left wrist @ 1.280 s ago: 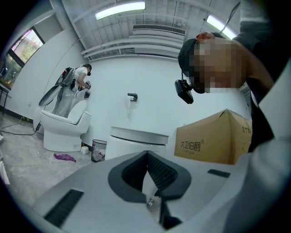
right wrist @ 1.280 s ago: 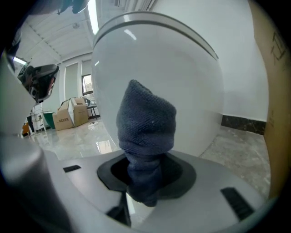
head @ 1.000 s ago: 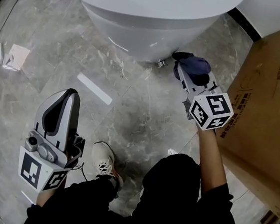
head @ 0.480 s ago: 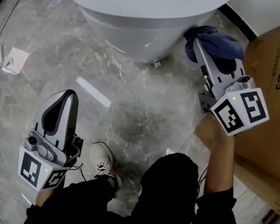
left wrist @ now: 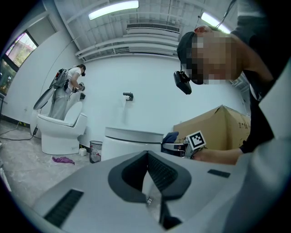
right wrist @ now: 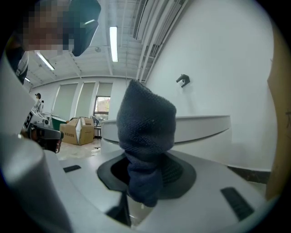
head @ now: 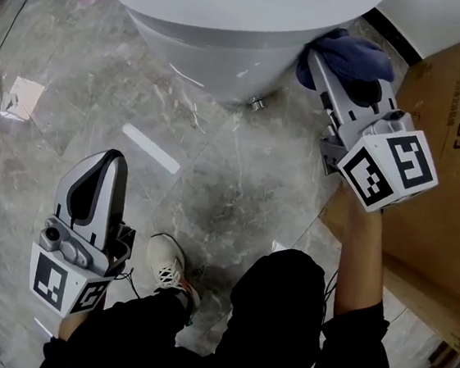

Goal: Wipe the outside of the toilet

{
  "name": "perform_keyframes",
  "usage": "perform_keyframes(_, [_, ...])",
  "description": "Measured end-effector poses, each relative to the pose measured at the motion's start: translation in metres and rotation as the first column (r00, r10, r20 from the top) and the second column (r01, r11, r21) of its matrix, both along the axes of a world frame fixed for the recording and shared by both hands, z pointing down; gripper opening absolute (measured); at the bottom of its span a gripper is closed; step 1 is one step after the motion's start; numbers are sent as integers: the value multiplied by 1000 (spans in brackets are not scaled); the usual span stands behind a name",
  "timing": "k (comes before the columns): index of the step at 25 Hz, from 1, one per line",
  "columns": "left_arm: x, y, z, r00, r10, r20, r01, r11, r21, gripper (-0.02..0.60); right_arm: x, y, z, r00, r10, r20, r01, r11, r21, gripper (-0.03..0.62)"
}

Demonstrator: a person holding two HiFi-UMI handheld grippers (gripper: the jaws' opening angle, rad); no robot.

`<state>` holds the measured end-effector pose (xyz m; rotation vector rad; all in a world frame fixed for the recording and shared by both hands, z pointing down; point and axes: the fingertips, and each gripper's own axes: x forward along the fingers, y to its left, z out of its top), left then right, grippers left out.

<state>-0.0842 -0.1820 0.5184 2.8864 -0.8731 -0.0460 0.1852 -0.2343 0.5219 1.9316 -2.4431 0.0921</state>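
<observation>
The white toilet (head: 230, 35) fills the top of the head view; its bowl also shows in the right gripper view (right wrist: 200, 129) and the left gripper view (left wrist: 132, 141). My right gripper (head: 323, 54) is shut on a dark blue cloth (head: 352, 57), which presses against the bowl's right side just under the rim. In the right gripper view the cloth (right wrist: 148, 136) bunches up between the jaws. My left gripper (head: 104, 165) hangs low at the left over the floor, shut with nothing in it, well away from the toilet.
A large cardboard box (head: 439, 162) stands close at the right, beside my right arm. A floor bolt (head: 258, 103) sits at the toilet's base. The person's shoe (head: 169, 267) rests on the marble floor. Another toilet (left wrist: 61, 132) and a person stand far off.
My right gripper rose with the cloth from the toilet's base up to the right side under the rim, then shifted slightly left. The left gripper stayed put.
</observation>
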Motion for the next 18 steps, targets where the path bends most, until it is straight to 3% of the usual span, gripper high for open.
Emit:
perform_keyframes(12, [18,-3,13,999,34,6,-34,999,-30,11,4,0,29,1000,5,15,-4,1000,-18,123])
perform_keyframes(18, [34,4,7,995,94,19,-95,995,15,11,3,1,57,1000,20,21,-19,999,-46,123])
